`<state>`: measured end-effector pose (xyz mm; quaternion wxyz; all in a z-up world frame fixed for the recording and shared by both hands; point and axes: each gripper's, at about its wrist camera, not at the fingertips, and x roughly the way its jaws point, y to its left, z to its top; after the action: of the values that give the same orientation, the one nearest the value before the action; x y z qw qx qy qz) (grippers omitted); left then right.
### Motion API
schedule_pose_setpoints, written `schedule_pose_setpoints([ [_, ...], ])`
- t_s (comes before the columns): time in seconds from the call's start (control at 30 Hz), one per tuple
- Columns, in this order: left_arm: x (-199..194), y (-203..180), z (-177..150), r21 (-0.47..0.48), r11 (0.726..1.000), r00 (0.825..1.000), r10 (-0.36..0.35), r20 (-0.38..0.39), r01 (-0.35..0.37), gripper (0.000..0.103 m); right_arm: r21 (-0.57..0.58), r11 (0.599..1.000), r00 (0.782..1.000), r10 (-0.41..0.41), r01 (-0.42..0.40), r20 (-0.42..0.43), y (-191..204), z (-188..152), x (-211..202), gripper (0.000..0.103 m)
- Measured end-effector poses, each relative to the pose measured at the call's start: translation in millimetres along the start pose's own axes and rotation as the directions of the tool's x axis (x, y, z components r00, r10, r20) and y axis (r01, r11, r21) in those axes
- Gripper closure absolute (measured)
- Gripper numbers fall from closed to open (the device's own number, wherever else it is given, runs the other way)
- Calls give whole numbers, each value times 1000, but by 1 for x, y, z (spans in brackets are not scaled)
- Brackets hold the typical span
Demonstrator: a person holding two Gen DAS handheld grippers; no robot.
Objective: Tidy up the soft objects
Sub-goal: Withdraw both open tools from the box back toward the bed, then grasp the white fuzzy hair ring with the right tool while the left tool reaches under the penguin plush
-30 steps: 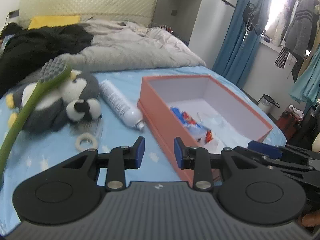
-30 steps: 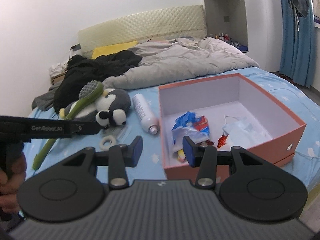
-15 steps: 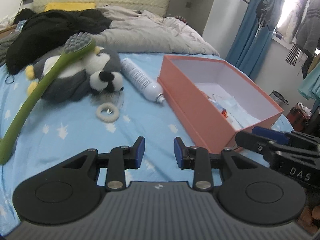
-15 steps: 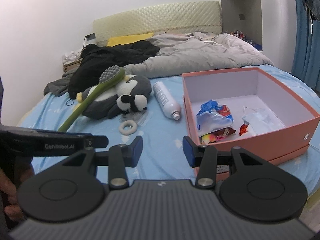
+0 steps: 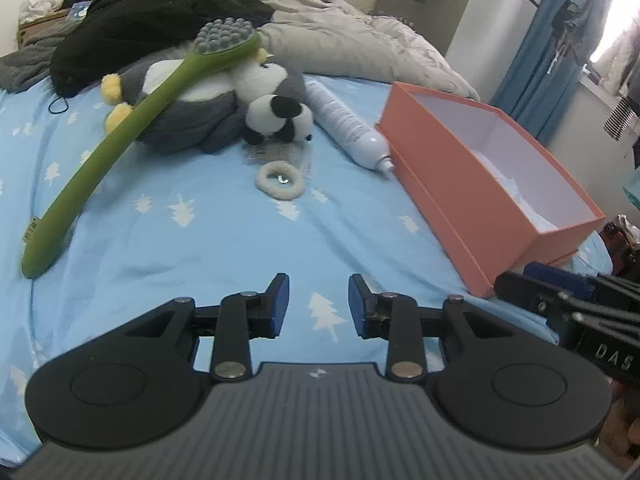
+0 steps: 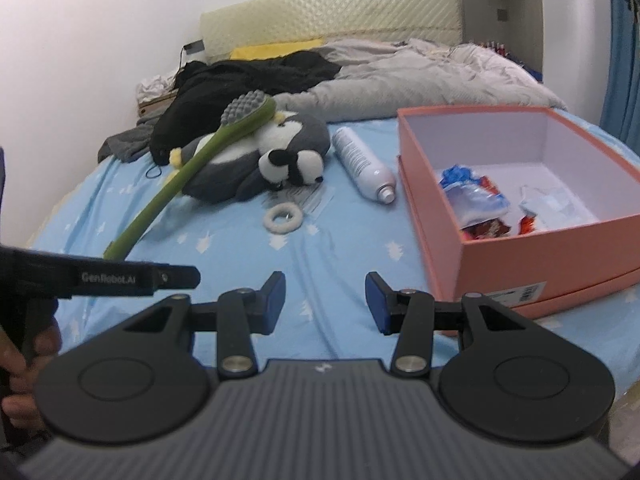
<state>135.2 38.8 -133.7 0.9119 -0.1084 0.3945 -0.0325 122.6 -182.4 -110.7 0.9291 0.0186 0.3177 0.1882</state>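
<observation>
A grey penguin plush (image 5: 192,120) (image 6: 256,160) lies on the blue star-print bed sheet (image 5: 200,240), with a small panda plush (image 5: 280,118) (image 6: 294,164) against it. A white fluffy ring (image 5: 280,179) (image 6: 282,218) lies in front of the panda. An open orange box (image 5: 472,196) (image 6: 520,256) stands to the right and holds wrappers (image 6: 476,204) and a white pouch (image 6: 552,204). My left gripper (image 5: 318,304) and right gripper (image 6: 325,302) are both open and empty, above the sheet, short of the toys.
A long green back brush (image 5: 120,136) (image 6: 188,172) leans across the penguin. A white spray bottle (image 5: 346,124) (image 6: 362,164) lies beside the box. A grey duvet (image 6: 420,80) and black clothes (image 6: 248,84) are piled at the head of the bed.
Both grippers have swung left, away from the box and toward the toys. The toys, ring and brush now sit nearer the middle of both views. Both jaws stay open.
</observation>
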Motion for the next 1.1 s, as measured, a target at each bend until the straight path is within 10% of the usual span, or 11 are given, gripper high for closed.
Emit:
schedule_pose_setpoints([
  [0.67, 92, 53, 59, -55, 996, 998, 66, -11, -67, 51, -59, 996, 993, 60, -66, -100, 11, 18, 120, 56],
  [0.8, 118, 66, 82, -58, 997, 998, 60, 3, -60, 46, -74, 994, 992, 78, -86, -103, 14, 24, 151, 36],
  [1.1, 165, 77, 125, -21, 999, 997, 27, 66, -26, 36, -106, 983, 982, 137, -151, -131, 23, 36, 221, 36],
])
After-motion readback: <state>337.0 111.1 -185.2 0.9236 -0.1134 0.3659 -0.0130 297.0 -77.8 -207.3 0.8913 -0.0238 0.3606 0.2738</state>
